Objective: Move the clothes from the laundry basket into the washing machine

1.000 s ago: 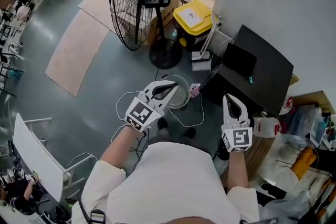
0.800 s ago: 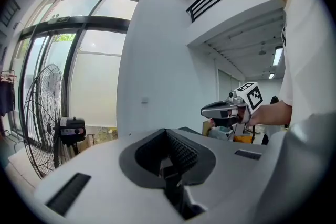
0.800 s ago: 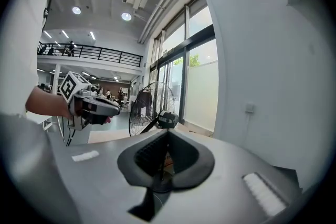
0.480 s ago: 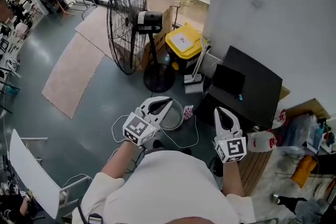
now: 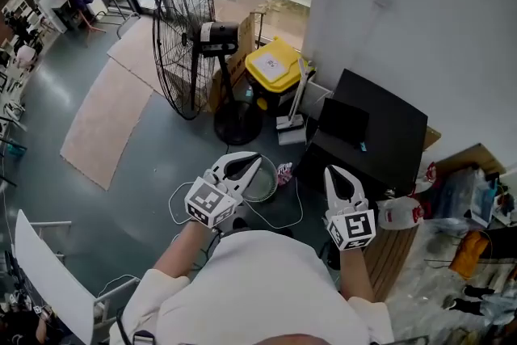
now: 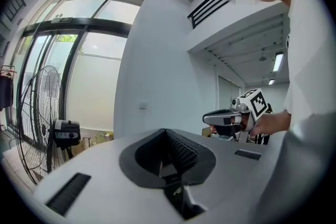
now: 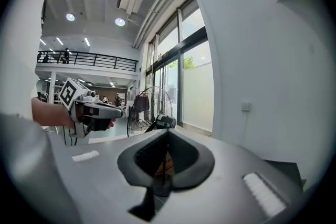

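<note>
In the head view a round white basket [image 5: 264,185] stands on the grey floor, partly hidden by my left gripper [image 5: 257,161]. A small pink patterned cloth [image 5: 284,172] lies just right of it. Both grippers are held level in front of the person's chest, well above the floor. My left gripper [image 6: 167,132] is shut with nothing in it. Further right, my right gripper [image 5: 337,171] [image 7: 168,131] is also shut and empty. A black boxy unit [image 5: 388,129] stands against the white wall at the right; I cannot tell whether it is the washing machine.
A large standing fan [image 5: 184,35] and a yellow-lidded bin [image 5: 275,69] stand beyond the basket. White cables [image 5: 279,218] trail on the floor. A white jug [image 5: 397,212] and clutter sit at the right. Tan mats [image 5: 105,105] lie at the left.
Both grippers have risen a little, still shut. The head view has lifted, so the fan, bin and black unit sit lower in the picture.
</note>
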{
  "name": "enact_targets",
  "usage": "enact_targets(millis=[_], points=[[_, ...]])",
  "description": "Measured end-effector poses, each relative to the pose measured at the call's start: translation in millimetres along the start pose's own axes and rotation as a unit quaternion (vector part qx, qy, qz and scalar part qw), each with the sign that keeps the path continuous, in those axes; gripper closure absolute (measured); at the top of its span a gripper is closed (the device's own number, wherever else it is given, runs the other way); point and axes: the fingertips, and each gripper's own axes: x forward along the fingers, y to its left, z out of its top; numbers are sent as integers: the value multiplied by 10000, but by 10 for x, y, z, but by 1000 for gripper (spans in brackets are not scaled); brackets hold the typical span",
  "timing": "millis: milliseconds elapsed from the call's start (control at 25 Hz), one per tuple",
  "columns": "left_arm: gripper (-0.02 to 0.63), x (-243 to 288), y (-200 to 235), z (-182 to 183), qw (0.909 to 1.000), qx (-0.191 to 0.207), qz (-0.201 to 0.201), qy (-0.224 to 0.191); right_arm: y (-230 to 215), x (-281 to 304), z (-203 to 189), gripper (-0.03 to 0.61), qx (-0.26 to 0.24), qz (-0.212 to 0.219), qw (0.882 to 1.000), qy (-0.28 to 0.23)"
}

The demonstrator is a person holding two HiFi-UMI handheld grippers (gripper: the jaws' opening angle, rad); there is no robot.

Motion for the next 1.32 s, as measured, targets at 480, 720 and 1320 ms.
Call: enact_targets(millis=[480,720,1320], points=[[607,52,-18,-10,10000,-26,-58,0,-11,-22,-5,568,-46,24,10000,34],[607,52,16,-15,10000,-39,-22,-38,18,1,-26,568,-14,1,10000,15],[607,30,33,-90,9996,-272,-8,-56,47,-34,-69,568,141,-89,9999,25]])
